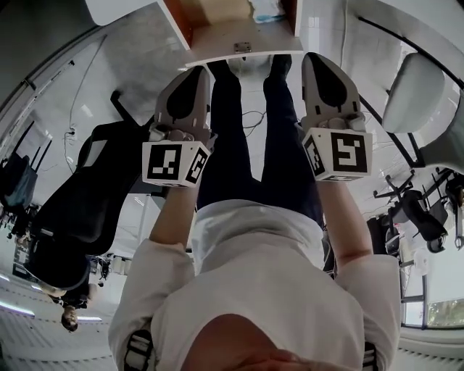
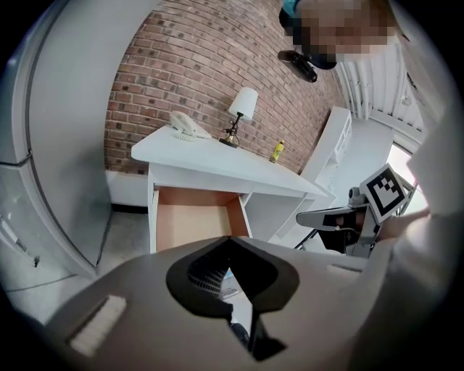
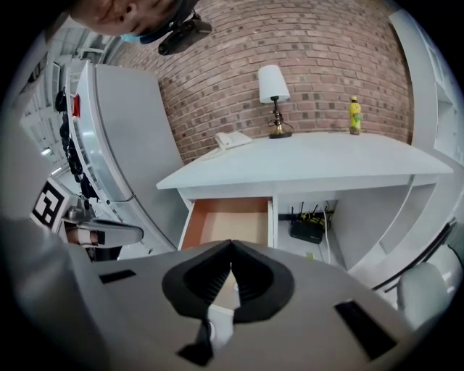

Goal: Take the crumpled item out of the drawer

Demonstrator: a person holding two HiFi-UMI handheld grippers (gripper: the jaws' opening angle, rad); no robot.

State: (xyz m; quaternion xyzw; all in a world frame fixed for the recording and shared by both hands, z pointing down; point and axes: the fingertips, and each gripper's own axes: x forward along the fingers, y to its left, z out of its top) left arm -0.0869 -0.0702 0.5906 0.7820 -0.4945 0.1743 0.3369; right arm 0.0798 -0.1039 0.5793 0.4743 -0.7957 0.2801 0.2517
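Right gripper (image 3: pixel 230 250) and left gripper (image 2: pixel 230 243) are hanging pressed together, empty, short of the open drawer (image 1: pixel 217 49). We are judging it best to spread the right one before reaching the crumpled item (image 1: pixel 267 10), which is lying in the drawer at the head view's top edge.

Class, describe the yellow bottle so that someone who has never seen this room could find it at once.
Start at the white desk against the brick wall. On its top are a telephone, a lamp and the bottle, which stands at the end away from the open drawer. It alone is small and bright yellow.
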